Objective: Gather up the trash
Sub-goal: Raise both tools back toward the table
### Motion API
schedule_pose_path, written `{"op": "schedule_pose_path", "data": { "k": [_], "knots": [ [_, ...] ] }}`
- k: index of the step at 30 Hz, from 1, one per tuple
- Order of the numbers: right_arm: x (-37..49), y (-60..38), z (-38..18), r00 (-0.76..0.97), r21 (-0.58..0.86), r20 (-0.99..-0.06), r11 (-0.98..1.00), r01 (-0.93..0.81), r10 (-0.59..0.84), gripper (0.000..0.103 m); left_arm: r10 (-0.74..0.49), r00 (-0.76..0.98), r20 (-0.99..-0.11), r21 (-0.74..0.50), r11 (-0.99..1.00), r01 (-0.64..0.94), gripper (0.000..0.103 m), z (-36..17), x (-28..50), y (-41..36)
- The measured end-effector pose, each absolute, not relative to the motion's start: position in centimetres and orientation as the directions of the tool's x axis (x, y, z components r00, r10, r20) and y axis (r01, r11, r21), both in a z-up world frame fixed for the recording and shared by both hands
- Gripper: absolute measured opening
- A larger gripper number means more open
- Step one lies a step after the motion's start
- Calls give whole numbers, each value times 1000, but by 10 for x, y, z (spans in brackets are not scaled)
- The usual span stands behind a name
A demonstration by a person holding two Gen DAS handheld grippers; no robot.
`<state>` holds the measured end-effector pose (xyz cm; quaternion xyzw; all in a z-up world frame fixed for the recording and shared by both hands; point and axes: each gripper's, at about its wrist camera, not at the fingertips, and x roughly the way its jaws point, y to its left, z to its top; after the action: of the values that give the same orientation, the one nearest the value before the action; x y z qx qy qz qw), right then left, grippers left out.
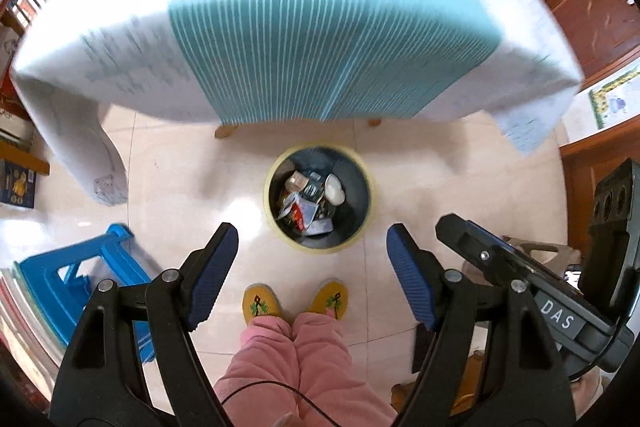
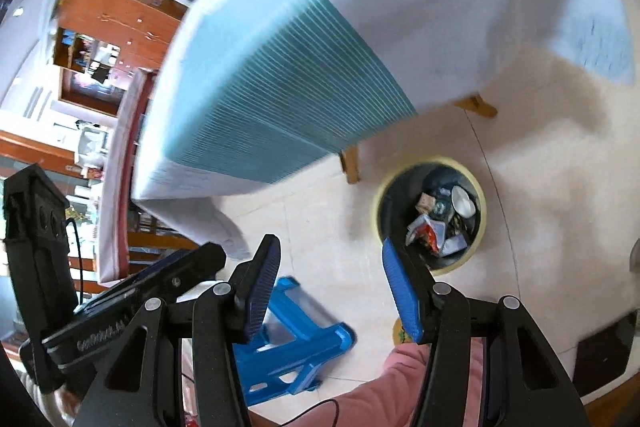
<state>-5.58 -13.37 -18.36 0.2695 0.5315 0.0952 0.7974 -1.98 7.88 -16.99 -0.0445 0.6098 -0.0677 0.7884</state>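
A round bin with a yellow rim stands on the tiled floor in front of the table; it holds several crumpled wrappers, a small box and a white cup. It also shows in the right wrist view. My left gripper is open and empty, held above the floor just short of the bin. My right gripper is open and empty, above the floor left of the bin. The right gripper's body shows at the right edge of the left wrist view.
A table with a white and teal striped cloth fills the upper part of both views, its wooden legs near the bin. A blue plastic stool lies at the left. The person's yellow slippers and pink trousers are below.
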Motion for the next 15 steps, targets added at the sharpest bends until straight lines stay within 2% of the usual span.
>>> {"op": "schedule_pose_path", "data": {
  "k": [9,15],
  "knots": [
    [-59,-131,-67,506,543,-735,839,42,451,54,-165,392,-905,-166,986,32,74,-49,-21,97],
    [-51,-132,-11,532,532,-704,846,-45,470,54,-155,485,-861,-165,986,24,74,20,-14,93]
  ]
}}
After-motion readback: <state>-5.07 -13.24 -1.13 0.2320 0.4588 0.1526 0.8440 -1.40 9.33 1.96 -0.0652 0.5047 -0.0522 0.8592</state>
